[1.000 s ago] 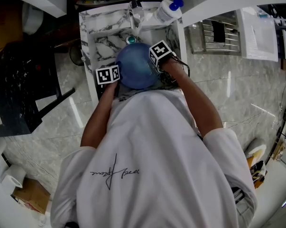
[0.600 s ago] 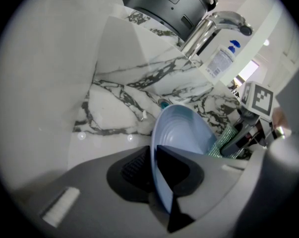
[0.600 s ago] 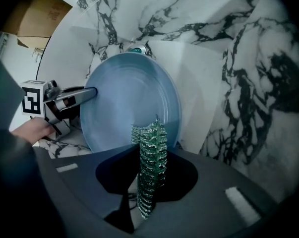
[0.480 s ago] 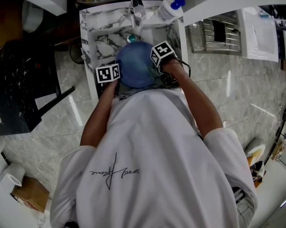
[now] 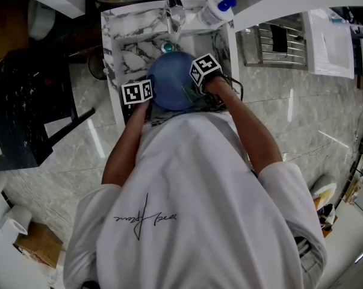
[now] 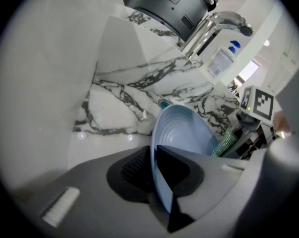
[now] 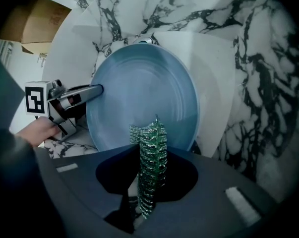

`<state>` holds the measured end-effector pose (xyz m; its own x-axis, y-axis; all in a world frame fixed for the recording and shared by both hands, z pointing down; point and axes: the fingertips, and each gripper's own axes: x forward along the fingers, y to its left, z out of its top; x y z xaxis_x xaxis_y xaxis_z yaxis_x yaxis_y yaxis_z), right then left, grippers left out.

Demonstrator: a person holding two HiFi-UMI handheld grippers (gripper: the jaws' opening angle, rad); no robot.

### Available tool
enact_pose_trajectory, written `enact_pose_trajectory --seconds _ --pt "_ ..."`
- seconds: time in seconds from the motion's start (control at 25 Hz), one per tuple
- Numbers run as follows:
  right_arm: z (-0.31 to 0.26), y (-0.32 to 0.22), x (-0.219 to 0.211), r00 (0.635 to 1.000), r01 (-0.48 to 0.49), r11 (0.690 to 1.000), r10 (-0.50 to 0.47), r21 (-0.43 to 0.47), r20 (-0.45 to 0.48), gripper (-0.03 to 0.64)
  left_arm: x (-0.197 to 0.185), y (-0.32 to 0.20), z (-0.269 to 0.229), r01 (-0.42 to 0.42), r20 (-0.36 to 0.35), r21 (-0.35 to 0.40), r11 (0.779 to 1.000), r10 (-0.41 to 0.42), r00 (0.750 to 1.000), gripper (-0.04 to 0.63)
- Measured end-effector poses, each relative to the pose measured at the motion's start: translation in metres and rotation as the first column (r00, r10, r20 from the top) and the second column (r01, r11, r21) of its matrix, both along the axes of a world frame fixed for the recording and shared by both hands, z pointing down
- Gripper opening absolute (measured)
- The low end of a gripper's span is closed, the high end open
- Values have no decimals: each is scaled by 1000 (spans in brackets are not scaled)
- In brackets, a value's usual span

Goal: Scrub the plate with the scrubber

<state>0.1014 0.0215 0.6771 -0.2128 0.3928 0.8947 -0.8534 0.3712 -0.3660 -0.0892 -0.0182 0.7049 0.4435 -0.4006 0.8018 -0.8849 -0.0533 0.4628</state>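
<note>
1. A marble-patterned sink (image 5: 112, 41) is the main container. Within its walls, a blue plate (image 7: 144, 98) is held up on edge, tilted, and clear of the basin floor.
2. The left tongs (image 6: 154, 170) are clamped on the plate's rim, with one pad on the inner face and one on the back. In the right gripper view they reach in from the plate's left side.
3. The right tongs (image 7: 150, 182) are closed on a green mesh scrubber (image 7: 151, 152), which stands upright between the pads with its top poking out past them.
4. The scrubber's top sits at the lower part of the plate's hollow face, near the rim. In the left gripper view it shows just beside the plate's right edge. Whether it is pressing on the surface cannot be told for sure.
5. On the sink floor behind the plate lies a small teal drain fitting (image 5: 167, 49), partly hidden by the plate's upper edge.
6. A chrome faucet (image 6: 213, 26) arches over the back of the sink. Just beside it on the rim stands a white bottle with a blue cap (image 5: 214, 11).
7. To the right of the sink in the head view is a metal slatted rack (image 5: 280, 44) with a dark object lying in it; what that object is cannot be made out.
8. The person, in a white shirt (image 5: 187, 209), leans over the sink with both arms reaching to the plate.
</note>
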Motion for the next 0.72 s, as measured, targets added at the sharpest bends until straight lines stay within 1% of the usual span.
enact_pose_trajectory --seconds 0.28,0.72 --pt "2 9 -10 998 -42 999 43 -33 40 63 0 1 0 2 0 -1 1000 -2 1000 101" --pt "7 19 -28 994 -53 997 58 -52 98 63 0 0 0 3 -1 1 1000 -3 1000 101"
